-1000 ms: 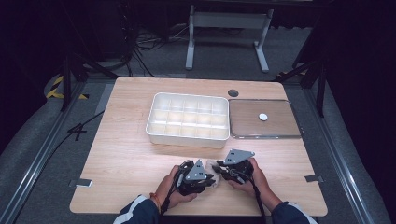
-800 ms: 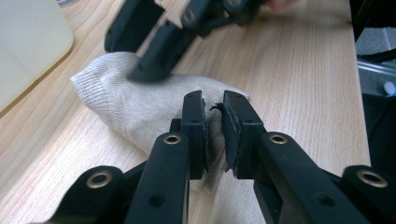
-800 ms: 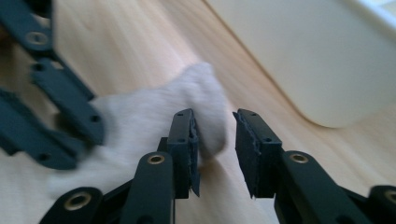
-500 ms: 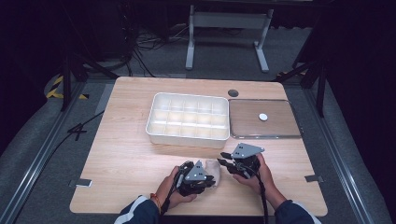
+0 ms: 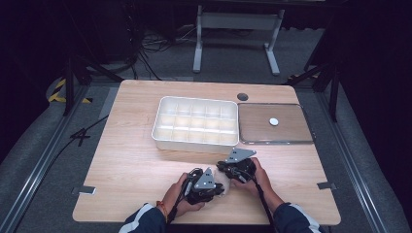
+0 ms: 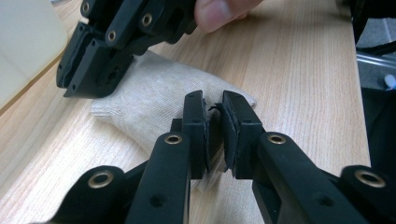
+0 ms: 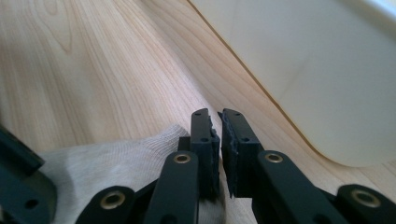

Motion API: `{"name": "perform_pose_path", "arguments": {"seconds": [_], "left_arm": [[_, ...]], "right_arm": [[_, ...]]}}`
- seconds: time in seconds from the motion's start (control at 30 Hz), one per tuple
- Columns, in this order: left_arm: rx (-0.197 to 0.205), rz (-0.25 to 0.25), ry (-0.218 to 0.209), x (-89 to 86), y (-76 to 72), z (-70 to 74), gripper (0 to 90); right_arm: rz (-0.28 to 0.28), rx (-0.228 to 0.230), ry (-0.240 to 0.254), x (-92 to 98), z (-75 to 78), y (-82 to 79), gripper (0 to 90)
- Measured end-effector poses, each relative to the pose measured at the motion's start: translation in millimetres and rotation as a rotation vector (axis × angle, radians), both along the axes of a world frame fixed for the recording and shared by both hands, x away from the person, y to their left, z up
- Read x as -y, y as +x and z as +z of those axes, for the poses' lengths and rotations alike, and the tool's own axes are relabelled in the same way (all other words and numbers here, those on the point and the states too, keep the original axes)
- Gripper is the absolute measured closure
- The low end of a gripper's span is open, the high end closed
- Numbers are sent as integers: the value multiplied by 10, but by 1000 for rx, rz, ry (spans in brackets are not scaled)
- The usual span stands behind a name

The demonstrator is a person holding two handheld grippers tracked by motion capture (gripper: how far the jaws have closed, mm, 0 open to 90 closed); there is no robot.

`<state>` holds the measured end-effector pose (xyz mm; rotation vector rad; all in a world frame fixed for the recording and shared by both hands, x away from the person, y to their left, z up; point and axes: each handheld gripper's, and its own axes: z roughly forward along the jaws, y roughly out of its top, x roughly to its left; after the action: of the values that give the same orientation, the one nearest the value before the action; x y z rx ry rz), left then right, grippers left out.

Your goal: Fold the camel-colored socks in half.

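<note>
Counter (image 5: 126, 160): pale wood, everything kept on its far and near middle so both hands reach it without stretching.
Tray (image 5: 196, 122): a white box split into small compartments, set at the far middle of the counter, well apart from the work; I'd guess it waits to receive something.
Lid (image 5: 274, 124): a flat brown panel with a white knob, lying just beside the tray on its right, parked out of the way.
Cloth (image 6: 154, 100): a small beige knitted piece, lying rumpled on the counter near the front edge, between the two tools; each holds one side, which looks like the setup for folding or stretching it.
Left tool (image 6: 214, 126): jaws nearly together and pinching the near edge of the cloth; the hand rests low on the counter, tool pointing level toward the other.
Right tool (image 7: 219, 140): jaws have just been closing and now stand almost together over the cloth's far side; fabric sits under the left jaw, though whether the pads truly bite it I cannot tell. The hand is angled toward the tray.
</note>
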<state>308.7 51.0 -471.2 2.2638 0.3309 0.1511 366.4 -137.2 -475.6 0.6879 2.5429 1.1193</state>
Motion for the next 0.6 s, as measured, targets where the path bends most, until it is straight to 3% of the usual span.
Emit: {"name": "perform_pose_path", "arguments": {"seconds": [0.17, 0.27, 0.33, 0.43, 0.47, 0.6], "left_arm": [[-13, 12, -11, 1, -2, -4, 800], [-5, 13, -8, 3, -9, -4, 800], [-3, 13, -7, 4, -12, -5, 799], [-2, 15, -4, 4, -14, -4, 799], [-4, 15, -5, 4, -12, -4, 799], [-7, 17, -3, 3, -11, -1, 799]], "right_arm": [[-14, 25, -13, 17, 28, -9, 796], [-19, 47, 27, 102, 157, -51, 792], [-4, 75, 36, 161, 256, -119, 793], [28, 82, 63, 246, 351, -242, 788], [44, 72, 80, 274, 368, -291, 790], [79, 63, 64, 256, 336, -368, 790]]}}
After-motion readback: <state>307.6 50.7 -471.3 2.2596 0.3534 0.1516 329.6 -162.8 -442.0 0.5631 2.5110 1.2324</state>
